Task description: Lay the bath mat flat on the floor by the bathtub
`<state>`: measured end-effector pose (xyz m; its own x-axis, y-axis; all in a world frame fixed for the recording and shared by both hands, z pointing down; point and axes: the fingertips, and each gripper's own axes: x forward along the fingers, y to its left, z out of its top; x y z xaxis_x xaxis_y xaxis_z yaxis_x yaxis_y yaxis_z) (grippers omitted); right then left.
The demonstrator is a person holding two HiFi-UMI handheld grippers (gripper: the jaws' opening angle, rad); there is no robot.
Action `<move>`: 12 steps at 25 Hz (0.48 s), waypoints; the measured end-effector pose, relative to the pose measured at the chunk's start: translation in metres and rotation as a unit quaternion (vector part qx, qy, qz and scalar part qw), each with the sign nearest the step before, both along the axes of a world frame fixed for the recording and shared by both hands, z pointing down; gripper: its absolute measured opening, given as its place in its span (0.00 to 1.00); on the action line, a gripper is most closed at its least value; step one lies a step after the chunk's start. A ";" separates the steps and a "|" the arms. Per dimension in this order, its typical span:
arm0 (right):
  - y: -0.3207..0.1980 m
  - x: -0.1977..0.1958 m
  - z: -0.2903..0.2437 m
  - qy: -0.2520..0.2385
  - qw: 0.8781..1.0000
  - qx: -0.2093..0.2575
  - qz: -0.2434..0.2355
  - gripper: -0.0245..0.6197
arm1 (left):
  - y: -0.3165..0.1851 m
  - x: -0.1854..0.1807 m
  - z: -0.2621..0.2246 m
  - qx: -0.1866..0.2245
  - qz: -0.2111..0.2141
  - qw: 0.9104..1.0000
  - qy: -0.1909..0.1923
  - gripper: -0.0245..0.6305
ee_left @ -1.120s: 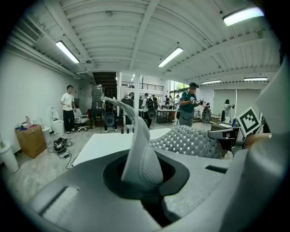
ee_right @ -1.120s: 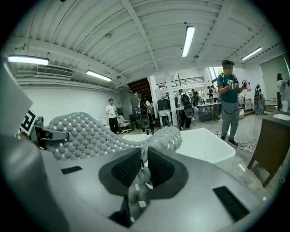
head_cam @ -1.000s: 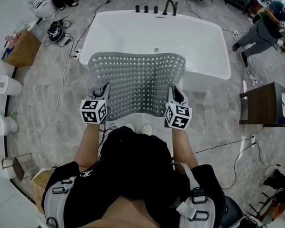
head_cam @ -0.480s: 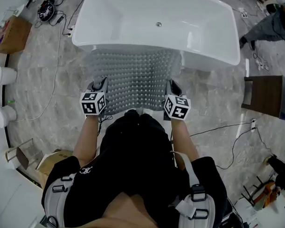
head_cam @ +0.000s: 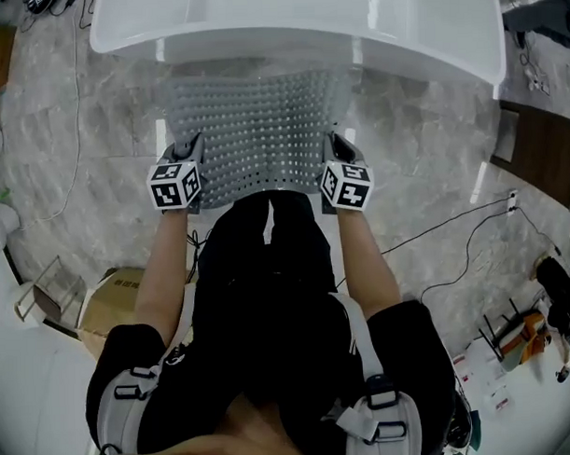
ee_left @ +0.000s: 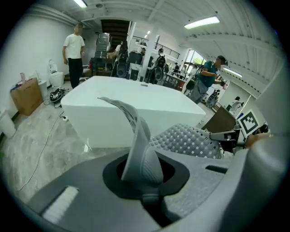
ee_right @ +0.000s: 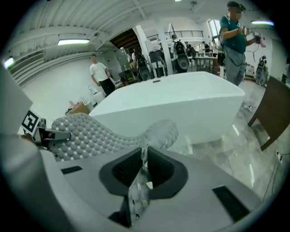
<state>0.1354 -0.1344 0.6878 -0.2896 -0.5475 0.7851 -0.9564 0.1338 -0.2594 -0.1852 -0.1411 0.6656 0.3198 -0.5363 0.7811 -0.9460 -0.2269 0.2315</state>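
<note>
Reaches both bare forearms (head_cam: 165, 273) forward and down, roughly parallel. Holds left gripper (head_cam: 191, 146) out at left, jaws nearly together, pinching a fold of bath mat (head_cam: 254, 130). Holds right gripper (head_cam: 336, 145) level with it at right, jaws nipped on the opposite edge. Shows marker cubes (head_cam: 175, 185) turned up.

Bath mat (ee_left: 138, 140) in tool (ee_left: 143, 174) (bathtub (ee_left: 181, 108) behind)

**Tub wall ahead, floor open at both sides**

Blocked ahead by the bathtub (head_cam: 288, 35) wall, just beyond the bath mat (head_cam: 258, 129). Open floor (head_cam: 96, 172) left of the left tongs (head_cam: 191, 147) and right of the right tongs (head_cam: 334, 147). Farther right, hemmed by a dark cabinet (head_cam: 544, 152) and a cable (head_cam: 434, 228); behind left, a cardboard box (head_cam: 115, 298).
</note>
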 end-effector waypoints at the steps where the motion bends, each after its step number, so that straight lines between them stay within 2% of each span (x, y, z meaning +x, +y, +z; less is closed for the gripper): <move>1: 0.001 -0.001 0.023 -0.001 1.000 -0.014 0.002 0.11 | -0.001 0.000 0.023 -0.012 0.003 1.000 0.000 0.08; 8: 0.014 0.009 0.178 0.007 0.997 -0.076 0.033 0.11 | -0.012 0.016 0.190 -0.082 0.017 0.996 0.020 0.08; 12: 0.008 0.014 0.277 0.010 0.994 -0.088 0.056 0.11 | -0.029 0.016 0.286 -0.096 0.012 0.995 0.023 0.08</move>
<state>0.1495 -0.1268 0.9643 -0.2180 -0.4280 0.8771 -0.9681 -0.0189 -0.2499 -0.1692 -0.1700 0.9512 0.3678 -0.3706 0.8529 -0.9285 -0.1957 0.3154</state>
